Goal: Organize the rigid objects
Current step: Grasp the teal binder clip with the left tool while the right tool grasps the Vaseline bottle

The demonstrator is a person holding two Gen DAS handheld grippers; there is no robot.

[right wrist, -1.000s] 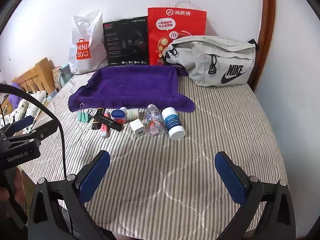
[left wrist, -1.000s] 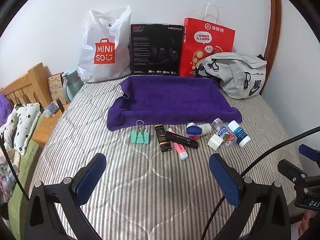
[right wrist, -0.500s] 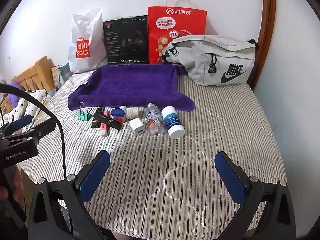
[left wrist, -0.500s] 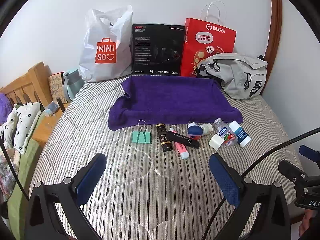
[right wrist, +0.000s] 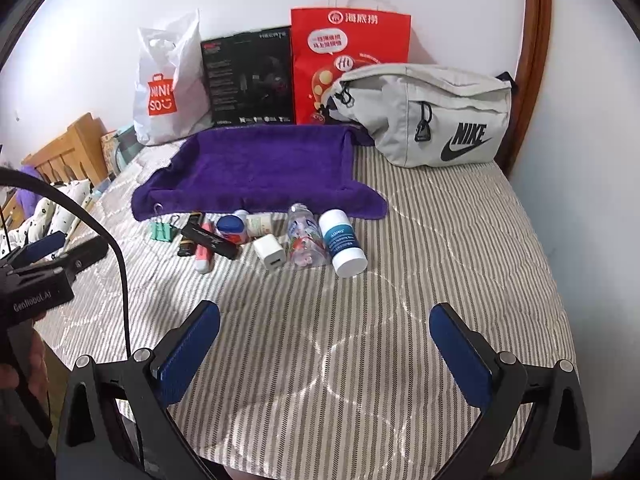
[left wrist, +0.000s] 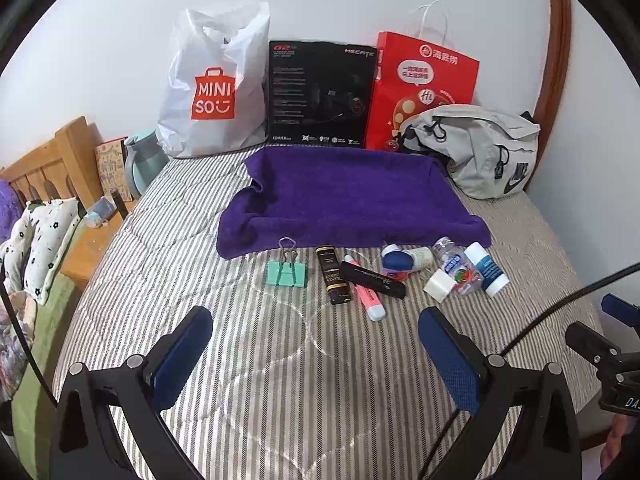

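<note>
A row of small items lies on the striped bed in front of a purple towel [left wrist: 348,196] [right wrist: 260,164]. From left: a green binder clip [left wrist: 286,272] [right wrist: 162,232], a black-gold tube [left wrist: 334,274], a pink highlighter [left wrist: 368,298] [right wrist: 203,254], a black tube [left wrist: 372,278] [right wrist: 208,240], a blue-capped jar [left wrist: 394,266] [right wrist: 232,229], a white charger cube [left wrist: 438,285] [right wrist: 270,256], a clear bottle [left wrist: 458,270] [right wrist: 305,242] and a white-blue tube [left wrist: 488,268] [right wrist: 342,242]. My left gripper [left wrist: 316,356] and right gripper [right wrist: 326,350] are open and empty, short of the row.
Against the wall stand a white shopping bag [left wrist: 212,88], a black box [left wrist: 320,92] and a red paper bag [left wrist: 424,84]. A grey waist bag [right wrist: 428,114] lies at the back right. A wooden headboard [left wrist: 48,164] and pillow [left wrist: 44,240] are left.
Both views have crept slightly forward toward the row of items. Nothing on the bed has moved and both grippers stay open.
</note>
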